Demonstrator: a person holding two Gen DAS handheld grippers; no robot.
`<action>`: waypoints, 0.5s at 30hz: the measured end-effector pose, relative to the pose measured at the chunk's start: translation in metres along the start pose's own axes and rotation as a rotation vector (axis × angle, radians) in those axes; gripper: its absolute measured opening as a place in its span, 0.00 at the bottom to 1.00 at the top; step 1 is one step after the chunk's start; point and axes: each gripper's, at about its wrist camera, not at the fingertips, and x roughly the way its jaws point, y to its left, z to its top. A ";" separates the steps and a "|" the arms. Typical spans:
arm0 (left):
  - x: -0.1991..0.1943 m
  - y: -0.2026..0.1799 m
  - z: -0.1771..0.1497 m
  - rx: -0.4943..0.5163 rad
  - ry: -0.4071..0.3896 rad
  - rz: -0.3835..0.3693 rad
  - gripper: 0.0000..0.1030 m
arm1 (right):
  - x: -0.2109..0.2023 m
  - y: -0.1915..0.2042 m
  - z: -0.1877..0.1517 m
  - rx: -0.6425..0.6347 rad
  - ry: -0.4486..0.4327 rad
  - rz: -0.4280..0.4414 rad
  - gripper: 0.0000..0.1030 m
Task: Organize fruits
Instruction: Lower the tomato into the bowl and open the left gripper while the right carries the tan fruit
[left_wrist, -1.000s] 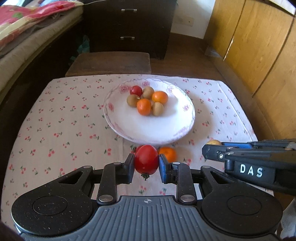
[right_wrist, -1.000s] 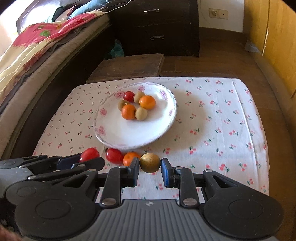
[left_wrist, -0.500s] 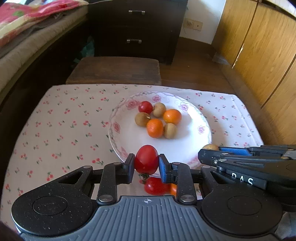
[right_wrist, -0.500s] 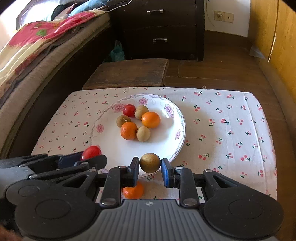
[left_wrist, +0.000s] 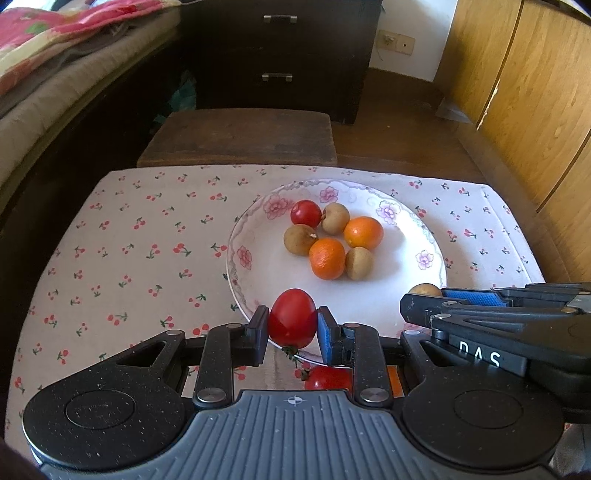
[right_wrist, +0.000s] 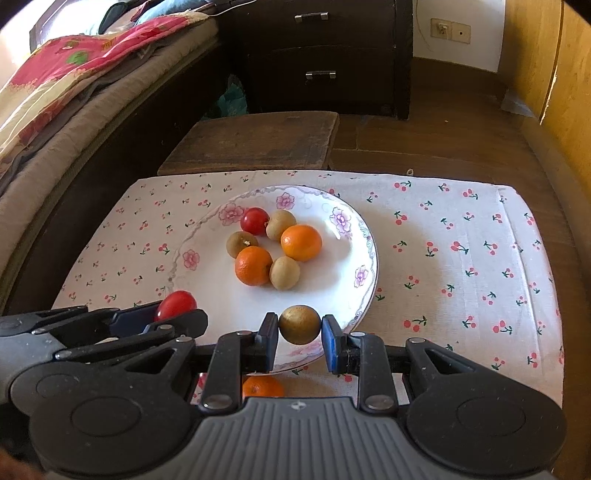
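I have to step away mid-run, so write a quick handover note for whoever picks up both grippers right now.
Left gripper: shut on a red tomato, over the near rim of the plate.
Right gripper: shut on a brown longan, also over the near rim.
On the plate: one small tomato, two oranges, three longans, clustered toward the far side.
On the cloth in front of the plate: another tomato and an orange.
Left: set down both held fruits on the plate, then probably fetch those two.
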 end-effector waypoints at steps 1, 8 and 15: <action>0.001 0.000 0.000 0.001 0.001 0.002 0.34 | 0.001 0.000 0.000 -0.001 0.001 0.001 0.27; 0.004 0.003 -0.001 -0.003 0.010 0.009 0.34 | 0.004 0.000 -0.001 -0.004 0.002 0.007 0.27; 0.005 0.002 -0.002 0.003 0.008 0.021 0.34 | 0.008 -0.001 -0.001 0.005 0.004 0.021 0.27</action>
